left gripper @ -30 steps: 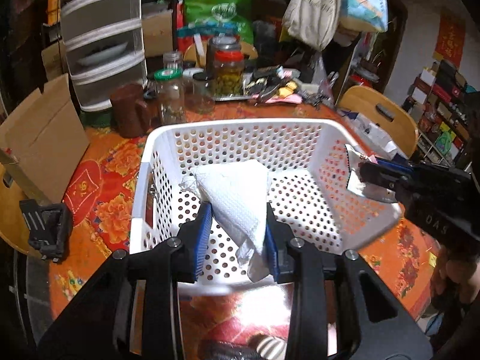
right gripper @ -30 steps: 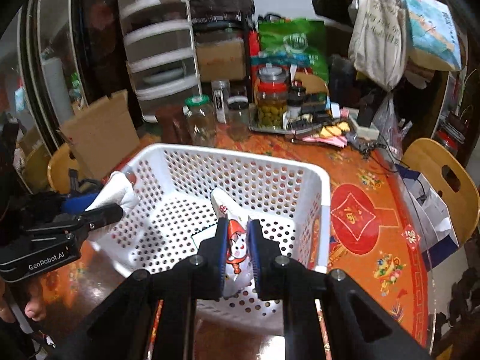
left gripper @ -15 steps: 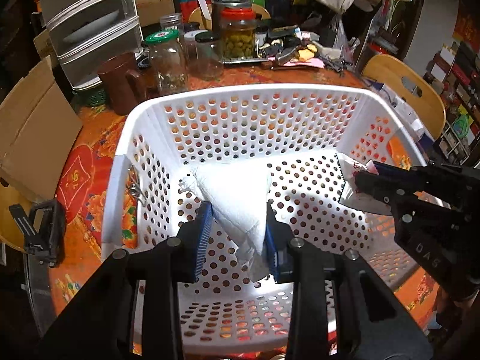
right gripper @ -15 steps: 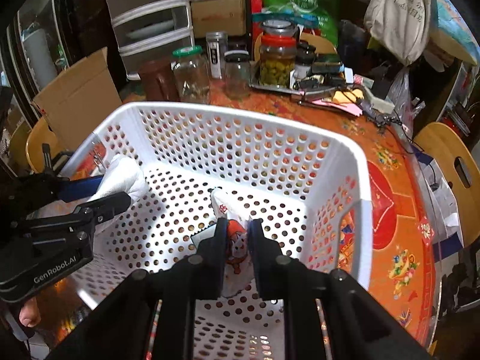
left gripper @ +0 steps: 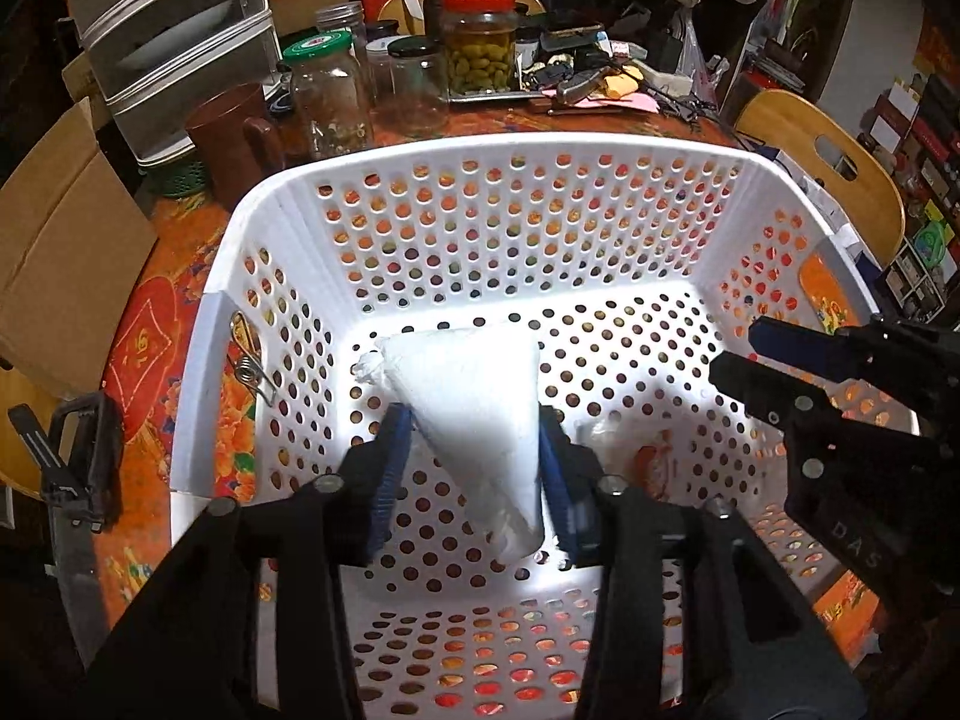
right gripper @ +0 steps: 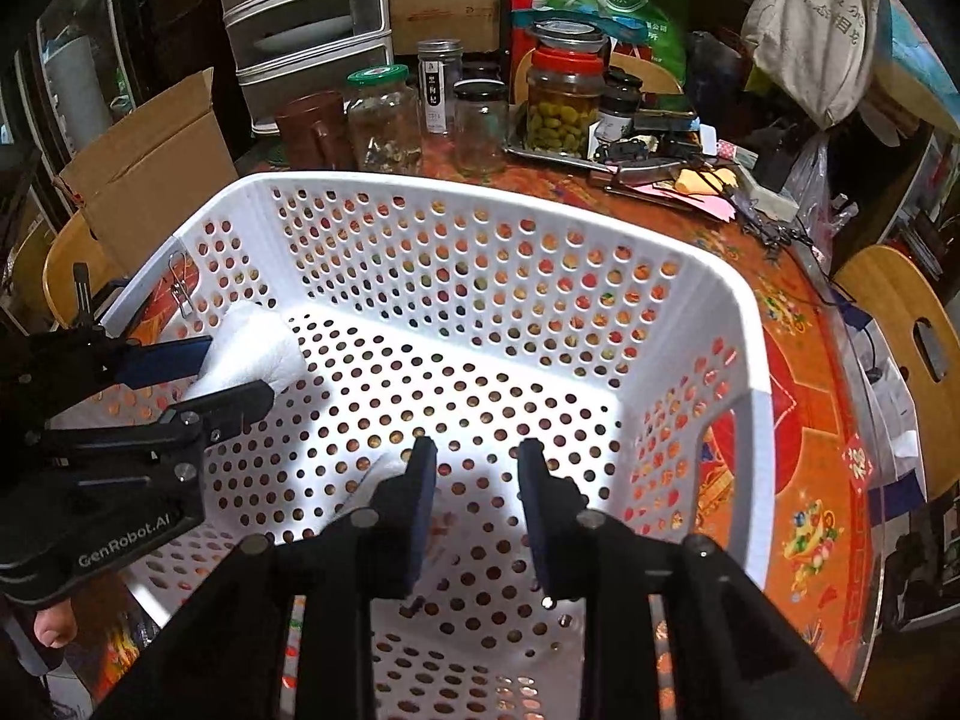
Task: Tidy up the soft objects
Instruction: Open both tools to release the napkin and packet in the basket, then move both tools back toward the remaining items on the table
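Note:
A white perforated basket (left gripper: 516, 147) stands on the orange table and also shows in the right wrist view (right gripper: 744, 324). My left gripper (left gripper: 474, 468) is shut on a white soft pouch (left gripper: 474, 402) and holds it inside the basket; it shows from the side in the right wrist view (right gripper: 210, 372). My right gripper (right gripper: 474, 480) is open and empty over the basket floor, also seen in the left wrist view (left gripper: 750, 354). A small printed packet (left gripper: 642, 450) lies on the basket floor, just right of my left gripper; in the right wrist view only a white edge (right gripper: 390, 468) shows.
Glass jars (left gripper: 330, 96) and a jar of green olives (right gripper: 561, 102) stand behind the basket. A brown mug (left gripper: 231, 132), grey drawers (right gripper: 306, 18) and a cardboard box (left gripper: 54, 252) are at the left. A wooden chair (right gripper: 912, 348) is at the right.
My right gripper opened and let go of the printed packet, which now lies on the basket floor. Both grippers moved lower into the basket. The left still holds the pouch.

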A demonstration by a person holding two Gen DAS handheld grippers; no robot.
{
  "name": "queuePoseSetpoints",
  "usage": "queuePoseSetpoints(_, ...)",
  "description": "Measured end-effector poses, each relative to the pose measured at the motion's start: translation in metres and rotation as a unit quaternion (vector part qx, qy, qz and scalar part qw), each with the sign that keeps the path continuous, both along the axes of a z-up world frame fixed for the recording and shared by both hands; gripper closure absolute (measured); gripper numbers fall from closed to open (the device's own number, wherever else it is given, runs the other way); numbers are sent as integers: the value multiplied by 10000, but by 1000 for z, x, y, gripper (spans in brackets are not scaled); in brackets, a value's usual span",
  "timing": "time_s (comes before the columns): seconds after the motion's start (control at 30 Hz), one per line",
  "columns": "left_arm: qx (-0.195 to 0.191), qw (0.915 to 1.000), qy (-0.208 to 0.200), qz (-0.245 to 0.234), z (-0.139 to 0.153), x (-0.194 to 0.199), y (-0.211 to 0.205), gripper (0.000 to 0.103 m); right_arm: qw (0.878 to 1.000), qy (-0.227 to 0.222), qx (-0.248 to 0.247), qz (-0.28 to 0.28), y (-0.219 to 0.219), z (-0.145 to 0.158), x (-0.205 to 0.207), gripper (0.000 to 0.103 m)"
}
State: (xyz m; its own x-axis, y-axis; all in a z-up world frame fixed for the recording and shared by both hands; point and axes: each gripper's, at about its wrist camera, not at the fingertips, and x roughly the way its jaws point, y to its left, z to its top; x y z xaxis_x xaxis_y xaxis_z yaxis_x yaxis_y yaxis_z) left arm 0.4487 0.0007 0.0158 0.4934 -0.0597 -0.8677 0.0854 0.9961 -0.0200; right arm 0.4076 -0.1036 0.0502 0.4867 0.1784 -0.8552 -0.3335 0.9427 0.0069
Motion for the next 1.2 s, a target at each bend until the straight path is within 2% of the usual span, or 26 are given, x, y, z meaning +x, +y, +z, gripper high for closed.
queuePoseSetpoints(0.03, -14, 10000, -44, 18, 2, -1, 1, 53, 10000, -16, 8, 5, 0, 1, -1, 71)
queuePoseSetpoints(0.1, -36, 9999, -143, 15, 6, -4, 2, 35, 10000, -76, 31, 15, -1, 3, -3, 64)
queuePoseSetpoints(0.17, -47, 9997, -249, 8, 12, -8, 2, 23, 9998, -156, 114, 22, -4, 8, -7, 57)
queuePoseSetpoints(0.2, -48, 9996, -288, 5, 15, -9, 2, 21, 9997, -187, 142, 17, -4, 11, -8, 51)
queuePoseSetpoints(0.33, -76, 9991, -423, 4, 25, -14, 4, 15, 9992, -311, 243, -30, -11, 21, -13, 44)
queuePoseSetpoints(0.5, 27, 9983, -586, 6, 38, -26, 6, 1, 9982, -455, 378, -53, -21, 33, -23, 32)
queuePoseSetpoints(0.57, 64, 9976, -690, -8, 46, -34, 8, 0, 9977, -528, 403, -99, -25, 38, -27, 19)
queuePoseSetpoints(0.6, 57, 9973, -731, -36, 50, -39, 8, 0, 9975, -563, 410, -115, -27, 40, -29, 9)
queuePoseSetpoints(0.63, 53, 9971, -761, -49, 53, -42, 8, 0, 9971, -598, 450, -122, -29, 43, -32, 5)
queuePoseSetpoints(0.87, 167, 9951, -977, -57, 71, -69, 7, 0, 9955, -713, 600, -149, -37, 53, -49, 3)
queuePoseSetpoints(1.2, 102, 9908, -1349, 71, 94, -114, 21, 0, 9912, -974, 862, -226, -48, 70, -85, 3)
